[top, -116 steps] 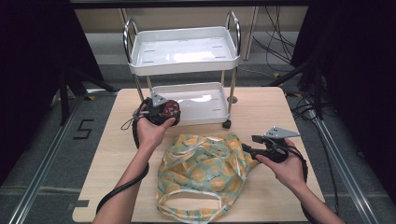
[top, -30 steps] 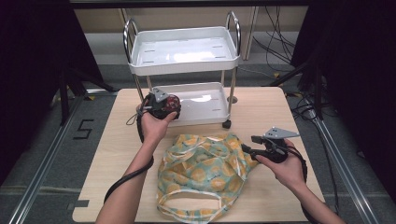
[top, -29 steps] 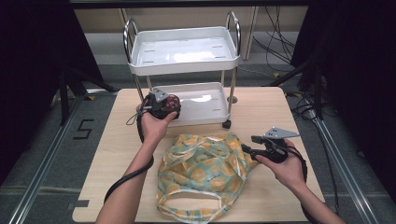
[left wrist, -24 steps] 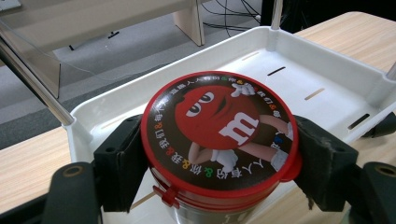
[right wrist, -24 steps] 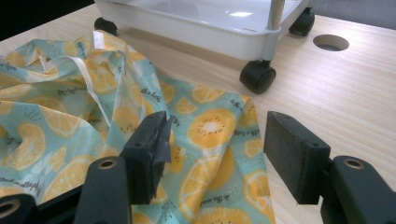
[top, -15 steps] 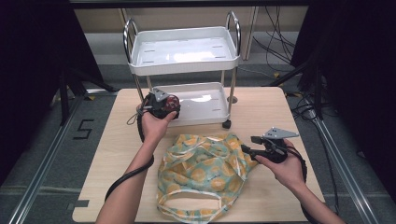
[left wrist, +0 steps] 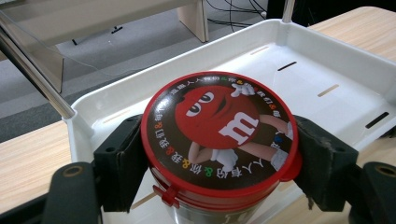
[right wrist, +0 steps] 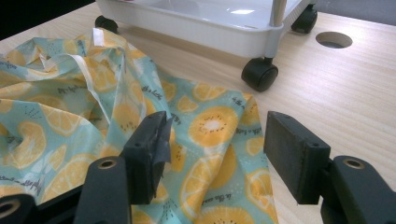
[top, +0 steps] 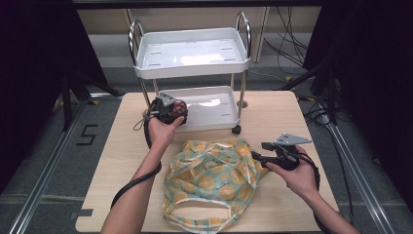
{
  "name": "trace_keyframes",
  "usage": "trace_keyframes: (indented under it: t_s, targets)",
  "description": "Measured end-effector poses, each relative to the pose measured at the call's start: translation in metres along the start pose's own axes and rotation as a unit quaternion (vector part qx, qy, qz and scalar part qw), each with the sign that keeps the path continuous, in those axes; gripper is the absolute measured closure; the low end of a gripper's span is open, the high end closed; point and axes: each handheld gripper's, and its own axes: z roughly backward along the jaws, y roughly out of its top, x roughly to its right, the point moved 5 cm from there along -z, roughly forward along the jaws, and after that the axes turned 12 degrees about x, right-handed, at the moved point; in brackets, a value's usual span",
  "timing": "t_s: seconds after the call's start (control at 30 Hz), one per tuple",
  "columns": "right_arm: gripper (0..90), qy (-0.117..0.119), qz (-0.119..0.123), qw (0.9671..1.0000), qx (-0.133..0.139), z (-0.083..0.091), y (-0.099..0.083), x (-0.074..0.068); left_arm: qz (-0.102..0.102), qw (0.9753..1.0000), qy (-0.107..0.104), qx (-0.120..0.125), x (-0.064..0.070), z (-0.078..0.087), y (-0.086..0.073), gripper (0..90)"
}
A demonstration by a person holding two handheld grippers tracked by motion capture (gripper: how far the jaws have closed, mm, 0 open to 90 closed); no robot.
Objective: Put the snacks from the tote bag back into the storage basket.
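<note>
My left gripper [top: 171, 108] is shut on a round M&M's can [left wrist: 219, 140] with a red-rimmed lid, its black pads pressing both sides. The can [top: 178, 107] hangs over the front left corner of the white cart's lower tray [left wrist: 327, 70]. A teal bag printed with orange slices [top: 214, 183] lies crumpled on the wooden table. My right gripper [top: 259, 157] stands open at the bag's right edge. In the right gripper view its fingertips [right wrist: 215, 140] hover just above the bag's fabric [right wrist: 70, 126], with nothing held between them.
The white two-tier cart [top: 192, 53] stands at the back of the table on black castors [right wrist: 259, 73]. A round hole [right wrist: 333, 39] is cut in the tabletop beyond the cart. Bare wood [top: 292, 117] lies right of the cart. Cables run on the floor behind.
The left gripper has carried the can forward, from the table in front of the cart up to the lower tray's front left corner. The right gripper has barely moved.
</note>
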Motion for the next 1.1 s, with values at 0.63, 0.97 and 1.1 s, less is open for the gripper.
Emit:
trace_keyframes:
  t_s: [0.63, 0.97, 1.1]
  targets:
    - [41.0, -0.003, 0.004, 1.0000, -0.001, 0.000, 0.000, 0.001, 0.003, 1.0000, 0.004, -0.006, -0.005, -0.005, -0.009, 25.4]
    - [41.0, -0.002, 0.006, 1.0000, -0.006, 0.001, -0.001, 0.001, 0.000, 0.9999, -0.004, -0.013, -0.003, -0.009, -0.015, 25.4]
    - [41.0, -0.005, 0.008, 1.0000, -0.002, 0.000, -0.001, 0.001, 0.001, 0.9999, -0.003, -0.013, -0.003, -0.010, -0.017, 25.3]
